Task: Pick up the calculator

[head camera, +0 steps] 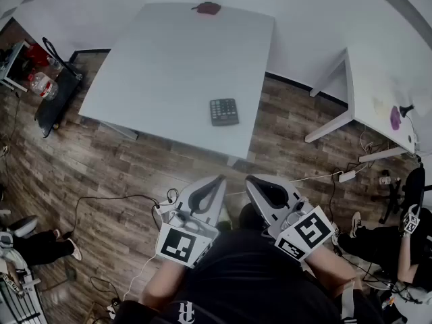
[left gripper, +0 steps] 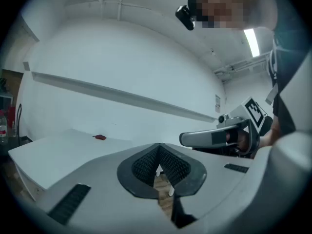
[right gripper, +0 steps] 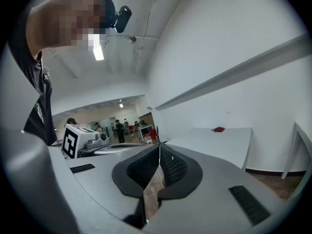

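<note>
A dark calculator point(head camera: 223, 111) lies flat near the front edge of a white table point(head camera: 169, 59), likely easy to reach. The left gripper point(head camera: 214, 184) and right gripper point(head camera: 256, 183) hang by the person's body, well apart from it. Their jaws are together and empty, apparently not yet reaching.

left hand-held gripper point(head camera: 218, 180): jaws together, empty; right hand-held gripper point(head camera: 252, 180): jaws together, empty; both side by side

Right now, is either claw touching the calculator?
Apart. Head view: the left claw and right claw hang over the floor, short of the table where the calculator lies.
</note>
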Action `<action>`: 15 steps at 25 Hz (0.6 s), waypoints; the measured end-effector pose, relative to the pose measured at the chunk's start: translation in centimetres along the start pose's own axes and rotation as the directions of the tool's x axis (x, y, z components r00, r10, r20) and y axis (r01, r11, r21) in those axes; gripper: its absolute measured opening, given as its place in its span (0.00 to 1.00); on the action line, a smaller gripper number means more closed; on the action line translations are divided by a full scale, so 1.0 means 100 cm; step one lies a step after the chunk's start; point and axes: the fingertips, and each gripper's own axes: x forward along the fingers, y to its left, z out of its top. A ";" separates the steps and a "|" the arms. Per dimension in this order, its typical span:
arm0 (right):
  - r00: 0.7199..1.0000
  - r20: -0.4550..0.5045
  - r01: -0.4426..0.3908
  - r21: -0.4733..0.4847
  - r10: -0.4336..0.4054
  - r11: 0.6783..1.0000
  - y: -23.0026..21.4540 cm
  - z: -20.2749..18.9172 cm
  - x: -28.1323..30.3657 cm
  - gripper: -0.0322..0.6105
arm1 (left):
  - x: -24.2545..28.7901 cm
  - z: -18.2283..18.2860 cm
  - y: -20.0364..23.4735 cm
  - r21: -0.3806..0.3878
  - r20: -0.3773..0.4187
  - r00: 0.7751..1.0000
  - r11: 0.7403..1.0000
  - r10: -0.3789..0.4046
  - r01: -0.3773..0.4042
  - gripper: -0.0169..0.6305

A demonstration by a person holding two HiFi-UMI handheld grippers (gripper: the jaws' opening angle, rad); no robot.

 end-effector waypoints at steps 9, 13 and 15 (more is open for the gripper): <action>1.000 -0.014 -0.009 0.005 0.009 1.000 -0.018 -0.004 0.038 0.07 | 0.020 -0.005 0.032 -0.021 0.012 1.000 1.000 0.018 -0.017 0.03; 0.999 -0.023 -0.022 0.020 0.022 1.000 -0.040 -0.010 0.057 0.07 | 0.037 -0.005 0.046 -0.011 0.003 0.999 0.999 0.038 -0.038 0.03; 0.999 -0.033 -0.031 0.037 0.032 0.999 -0.053 -0.015 0.068 0.07 | 0.049 -0.004 0.053 -0.011 0.000 0.999 0.999 0.045 -0.045 0.03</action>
